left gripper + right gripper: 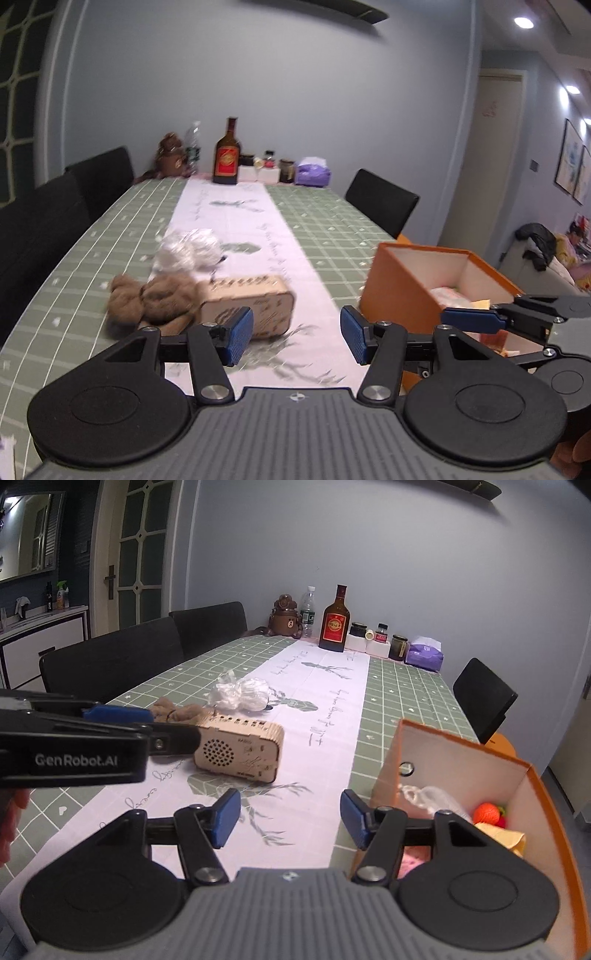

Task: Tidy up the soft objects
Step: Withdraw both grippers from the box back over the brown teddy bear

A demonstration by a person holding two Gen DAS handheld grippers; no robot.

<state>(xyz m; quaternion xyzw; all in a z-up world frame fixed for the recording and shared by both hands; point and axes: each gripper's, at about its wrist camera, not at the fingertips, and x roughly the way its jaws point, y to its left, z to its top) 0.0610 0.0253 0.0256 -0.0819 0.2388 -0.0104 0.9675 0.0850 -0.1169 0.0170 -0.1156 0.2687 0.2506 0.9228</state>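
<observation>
Grey-walled dining room; green checked table (pixel 406 686) with white runner (pixel 325 709).

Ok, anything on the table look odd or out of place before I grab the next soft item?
One thing: a rigid wooden radio box lies among the soft items left on the runner, touching the brown plush, with the clear plastic bag just behind. Nothing looks spilled or damaged. The orange box stands upright and already holds items.

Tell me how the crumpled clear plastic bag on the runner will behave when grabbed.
The clear plastic bag looks thin and crumpled, so probably very light and floppy, collapsing under pressure. Its glossy film may slip between pads. It lies loosely bunched, so likely unfolds when lifted.
</observation>
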